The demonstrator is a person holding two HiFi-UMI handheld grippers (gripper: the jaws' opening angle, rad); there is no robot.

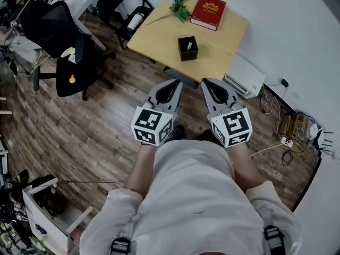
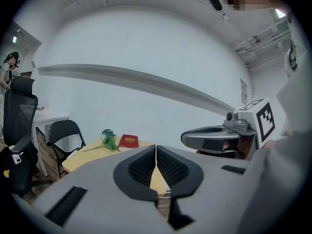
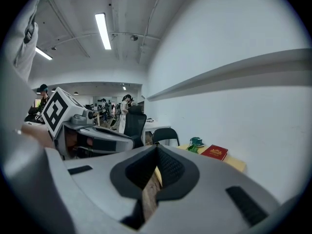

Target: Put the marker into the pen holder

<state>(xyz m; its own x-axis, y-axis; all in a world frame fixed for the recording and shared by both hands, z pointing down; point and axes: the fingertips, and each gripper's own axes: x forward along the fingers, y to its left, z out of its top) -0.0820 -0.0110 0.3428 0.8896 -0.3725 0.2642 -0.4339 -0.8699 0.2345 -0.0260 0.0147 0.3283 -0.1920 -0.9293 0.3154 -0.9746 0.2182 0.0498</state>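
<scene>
So I'm standing well back from the wooden table (image 1: 154, 41), holding both tools up in front of my belly. They're side by side and near each other, both pointing ahead at the table and tipping slightly down. My elbows are bent and my forearms are running forward along my sides.

The left gripper (image 1: 178, 84) is pressed together with nothing between the pads. The right gripper (image 1: 205, 83) is pressed together too, pads meeting, nothing in it. My guess on why: there's nothing for either one to carry right now, so I'm just parking them closed and out of the way.

The black pen holder (image 1: 187, 51) is sitting upright near the table's front edge, well apart from both tools. There's a pale stick-like thing (image 1: 189, 45) poking up inside it. I'm reading that as the marker, already dropped in, but it's too small to say for sure, and I'm not seeing any other marker on the tabletop.

The red book (image 1: 208, 12) and the green flower sprig (image 1: 178, 8) are lying along the far edge, nowhere near the holder, so they're not getting in the way.
</scene>
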